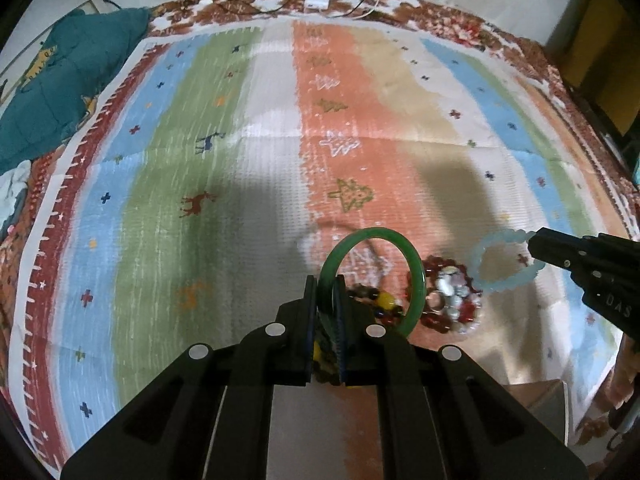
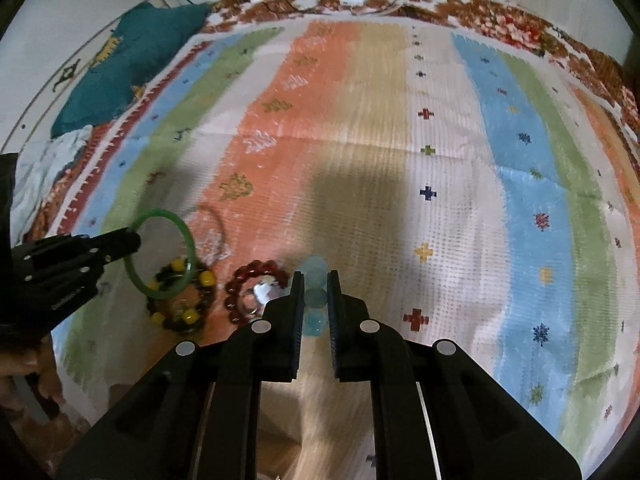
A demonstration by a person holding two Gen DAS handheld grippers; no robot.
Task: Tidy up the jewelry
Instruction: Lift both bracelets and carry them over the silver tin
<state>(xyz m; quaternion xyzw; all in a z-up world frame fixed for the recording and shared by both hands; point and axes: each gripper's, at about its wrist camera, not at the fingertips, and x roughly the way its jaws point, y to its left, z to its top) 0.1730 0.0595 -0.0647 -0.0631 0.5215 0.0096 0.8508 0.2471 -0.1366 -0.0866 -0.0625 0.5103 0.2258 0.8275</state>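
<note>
With both pieces lifted clear of the striped cloth (image 1: 248,152), the sorting looks barely begun: the left gripper (image 1: 325,284) has its fingers clamped on the green bangle (image 1: 416,280), and the right gripper (image 2: 314,280) has its fingers pinched on the pale blue bead bracelet (image 1: 508,260). Left lying together near the cloth's front edge are the dark red bead bracelet (image 2: 256,270) and the black-and-yellow bead bracelet (image 2: 192,312). Only "DAS" is readable, printed on the right gripper's side in the left wrist view.
</note>
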